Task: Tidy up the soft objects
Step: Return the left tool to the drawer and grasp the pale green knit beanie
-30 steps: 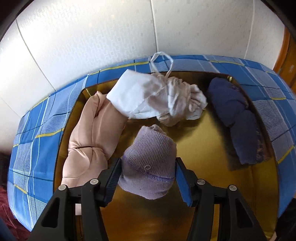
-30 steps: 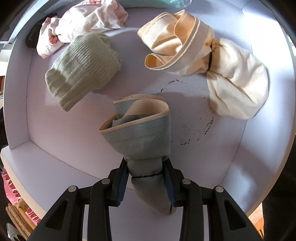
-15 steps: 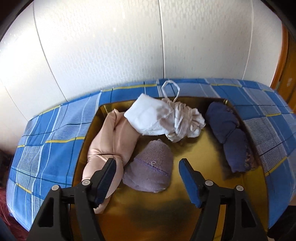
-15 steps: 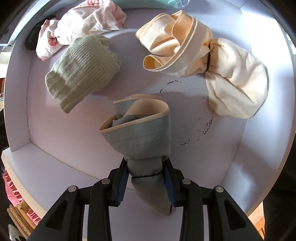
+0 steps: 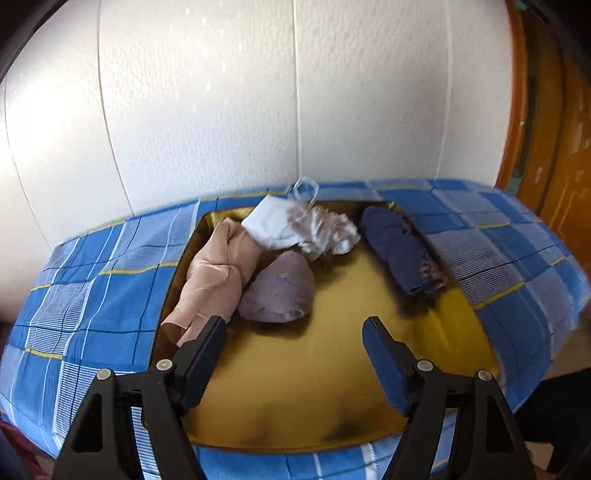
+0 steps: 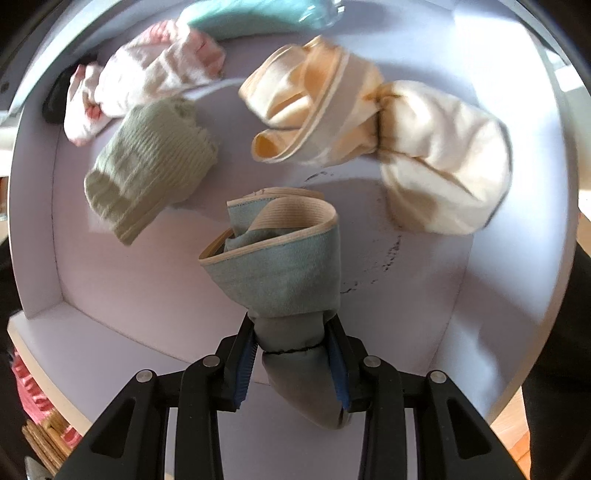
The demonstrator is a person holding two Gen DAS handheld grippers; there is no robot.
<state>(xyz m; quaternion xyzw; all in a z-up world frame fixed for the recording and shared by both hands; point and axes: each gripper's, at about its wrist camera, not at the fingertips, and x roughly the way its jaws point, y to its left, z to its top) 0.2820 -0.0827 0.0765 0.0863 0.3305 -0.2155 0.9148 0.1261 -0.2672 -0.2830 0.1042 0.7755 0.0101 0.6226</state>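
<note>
Gripping the grey-blue rolled garment [image 6: 280, 280] by its narrow end, my right claw [image 6: 291, 354] has both blue pads pressed into the cloth, the tan-banded end standing out ahead over the white tray [image 6: 122, 295]. Beyond it in that tray lie a green knitted roll [image 6: 147, 173] to the left, a cream tied bundle [image 6: 388, 140] to the right, and a pink-and-white piece [image 6: 147, 81] further back, with a teal item [image 6: 251, 18] at the far edge.

My left claw [image 5: 293, 350] stands wide apart with nothing between its pads; its jaws have just been opening. Just ahead of it, on the gold tray [image 5: 332, 387], sits the purple knitted hat [image 5: 277, 288], clear of both pads. A peach bundle [image 5: 214, 273] touches the hat's left side, a white crumpled bundle [image 5: 303, 229] lies behind it, and a navy roll [image 5: 399, 251] lies well to the right. That tray rests on a blue checked cloth [image 5: 92, 295] against a white wall [image 5: 258, 103].
</note>
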